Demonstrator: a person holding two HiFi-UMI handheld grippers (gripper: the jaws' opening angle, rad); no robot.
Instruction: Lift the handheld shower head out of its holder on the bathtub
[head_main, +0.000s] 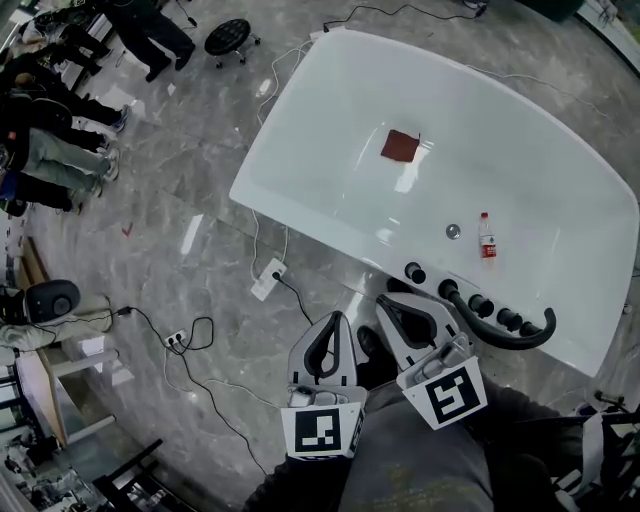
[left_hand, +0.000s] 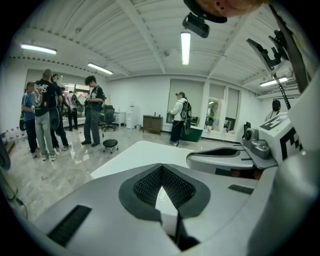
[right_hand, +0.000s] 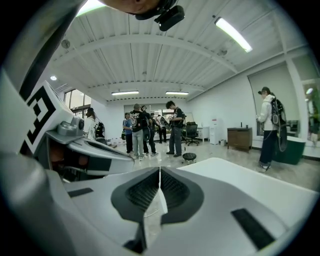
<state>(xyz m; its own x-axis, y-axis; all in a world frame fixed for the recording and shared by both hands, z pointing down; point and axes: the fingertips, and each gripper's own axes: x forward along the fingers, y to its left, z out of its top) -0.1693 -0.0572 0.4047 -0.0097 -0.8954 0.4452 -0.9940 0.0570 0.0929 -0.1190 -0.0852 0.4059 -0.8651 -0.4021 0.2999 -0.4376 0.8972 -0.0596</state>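
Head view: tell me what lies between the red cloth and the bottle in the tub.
Head view shows only bare tub floor between the red cloth and the bottle; the drain sits just off that line, beside the bottle.

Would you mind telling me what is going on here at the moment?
A person holds two claws, facing a white bathtub. The left claw and the right claw are both shut and empty, just short of the tub's near rim. The black handheld shower head rests on that rim beside the black knobs, untouched.
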